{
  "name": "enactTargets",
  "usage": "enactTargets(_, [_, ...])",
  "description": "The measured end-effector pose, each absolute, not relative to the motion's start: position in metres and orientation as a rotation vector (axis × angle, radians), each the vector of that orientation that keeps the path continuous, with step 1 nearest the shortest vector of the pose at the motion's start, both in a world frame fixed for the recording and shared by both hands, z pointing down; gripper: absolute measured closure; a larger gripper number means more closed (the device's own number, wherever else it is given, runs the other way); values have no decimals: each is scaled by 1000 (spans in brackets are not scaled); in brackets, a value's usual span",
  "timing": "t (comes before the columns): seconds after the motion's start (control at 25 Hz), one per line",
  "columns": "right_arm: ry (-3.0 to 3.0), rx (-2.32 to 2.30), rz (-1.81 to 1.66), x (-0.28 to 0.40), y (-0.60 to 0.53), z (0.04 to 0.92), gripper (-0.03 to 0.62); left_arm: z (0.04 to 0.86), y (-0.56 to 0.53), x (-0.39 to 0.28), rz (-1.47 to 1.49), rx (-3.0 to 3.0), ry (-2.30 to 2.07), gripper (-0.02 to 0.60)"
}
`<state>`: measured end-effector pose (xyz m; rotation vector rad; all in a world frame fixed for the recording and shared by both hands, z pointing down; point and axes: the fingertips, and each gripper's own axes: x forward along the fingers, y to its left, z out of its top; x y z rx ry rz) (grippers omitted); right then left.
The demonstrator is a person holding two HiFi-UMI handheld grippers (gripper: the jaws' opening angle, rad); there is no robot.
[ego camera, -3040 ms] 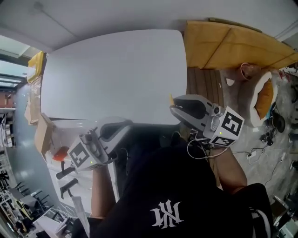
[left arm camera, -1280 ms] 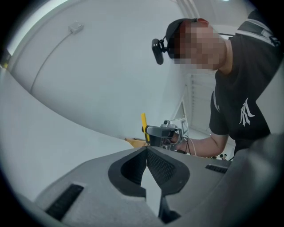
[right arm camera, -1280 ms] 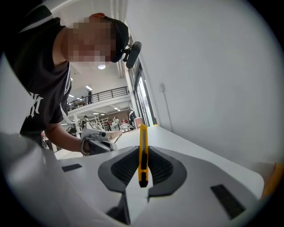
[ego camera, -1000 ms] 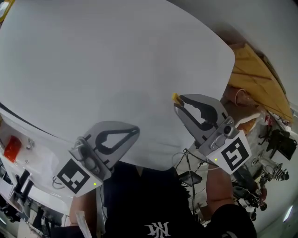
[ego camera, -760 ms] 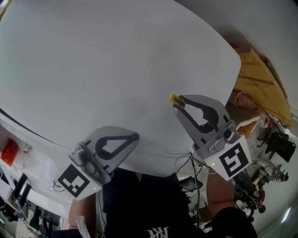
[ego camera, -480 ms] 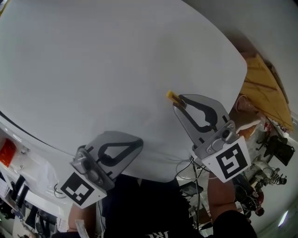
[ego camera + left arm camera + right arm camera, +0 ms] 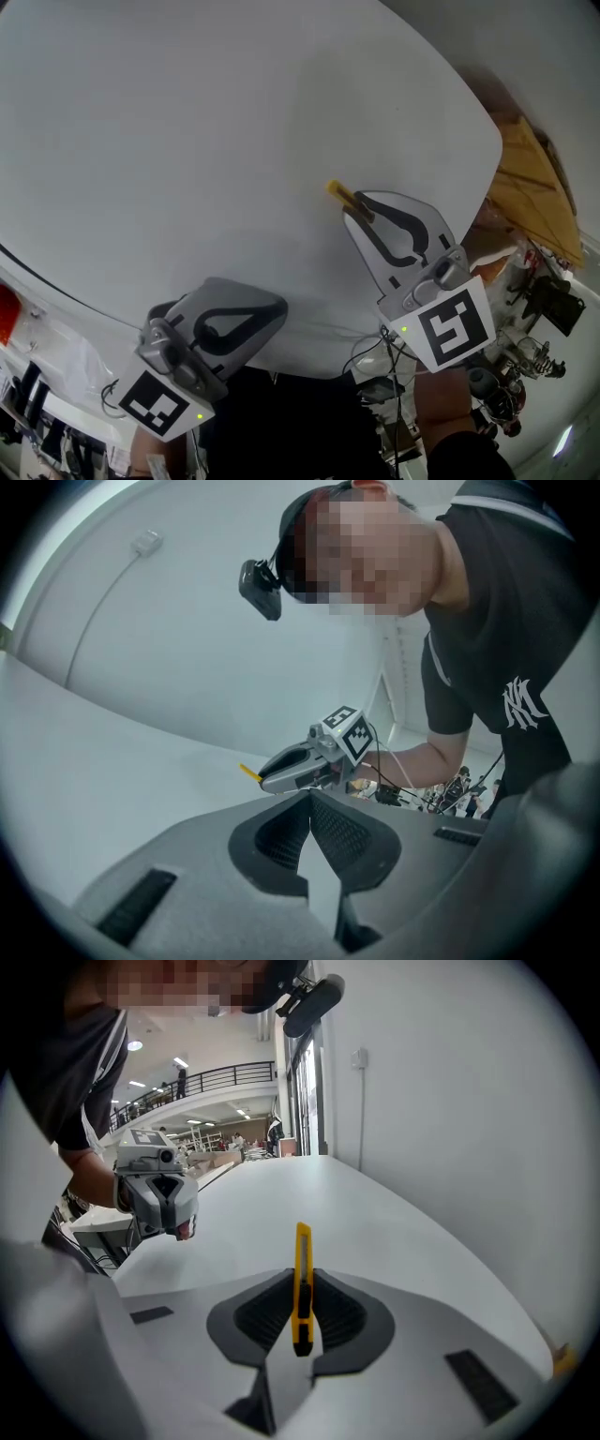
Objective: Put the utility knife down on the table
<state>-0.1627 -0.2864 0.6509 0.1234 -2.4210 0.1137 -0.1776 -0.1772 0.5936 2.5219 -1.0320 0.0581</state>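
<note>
A yellow utility knife (image 7: pixel 301 1283) is clamped upright between the jaws of my right gripper (image 7: pixel 356 208), which is shut on it. The knife's front end (image 7: pixel 341 195) sticks out past the fingertips over the white table (image 7: pixel 187 131). In the left gripper view the right gripper (image 7: pixel 302 764) hangs low over the tabletop with the knife tip (image 7: pixel 249 773) pointing left. I cannot tell whether the tip touches the surface. My left gripper (image 7: pixel 274 309) is near the table's front edge, its jaws pressed together with nothing between them.
Brown cardboard (image 7: pixel 527 192) lies beyond the table's right edge. Cables and small gear (image 7: pixel 525 356) clutter the floor at lower right. A white shelf with a red object (image 7: pixel 6 307) is at the lower left. The left gripper (image 7: pixel 156 1197) shows in the right gripper view.
Both grippers have come from the table's near edge out over the tabletop. Over the last second the right gripper carried the knife slightly farther left and forward; the left gripper dropped back a little.
</note>
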Motion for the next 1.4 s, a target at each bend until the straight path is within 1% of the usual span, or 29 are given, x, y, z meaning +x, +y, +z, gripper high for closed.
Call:
enactTargets(0.56, [-2296, 94, 132, -168, -285, 667, 542, 590, -177, -177, 47, 2526, -1036, 577])
enactTargets(1.4, [-2292, 65, 147, -172, -291, 671, 542, 594, -187, -182, 42, 2513, -1028, 577])
